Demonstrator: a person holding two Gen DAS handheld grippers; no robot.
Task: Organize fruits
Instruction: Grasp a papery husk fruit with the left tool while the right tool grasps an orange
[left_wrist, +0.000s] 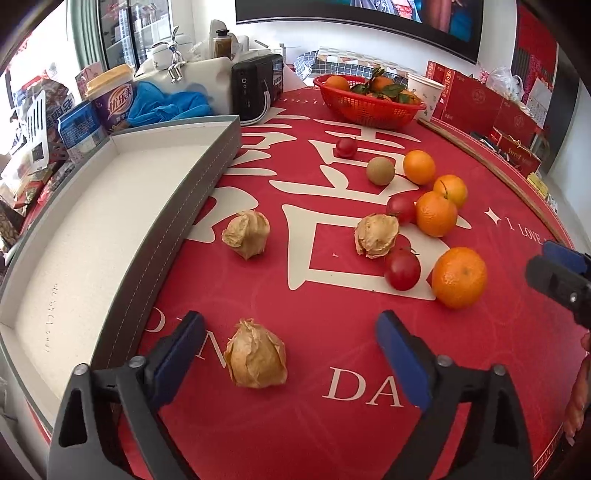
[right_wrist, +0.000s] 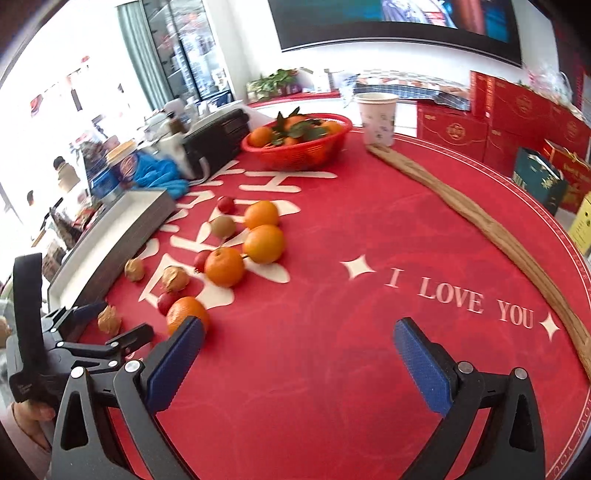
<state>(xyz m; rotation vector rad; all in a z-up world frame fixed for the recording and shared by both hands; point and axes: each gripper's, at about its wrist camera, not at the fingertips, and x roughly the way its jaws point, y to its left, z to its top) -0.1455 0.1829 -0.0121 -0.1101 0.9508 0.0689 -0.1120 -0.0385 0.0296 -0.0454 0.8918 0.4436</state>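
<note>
Two grippers, left (left_wrist: 288, 354) and right (right_wrist: 299, 365), jaws open, empty; husk fruit (left_wrist: 256, 356) between left jaws, beside tray (left_wrist: 177, 206); bare desk (right_wrist: 369, 295) right view only.

Left gripper (left_wrist: 290, 352) is hanging low and pointing forward, its jaws spread wide, blue pads (left_wrist: 402, 358) facing each other with nothing clamped between them. In the right wrist view the same tool is showing side-on at the left edge, tilted downward; a hand (right_wrist: 31, 413) is gripping its handle there, though only a sliver of fingers is showing, so the grip is hard to judge. Right gripper (right_wrist: 299, 363) is also pointing forward and slightly down, jaws gaping, pads bare. Its tip is poking into the left wrist view at the right edge, well apart from the left tool.
</note>
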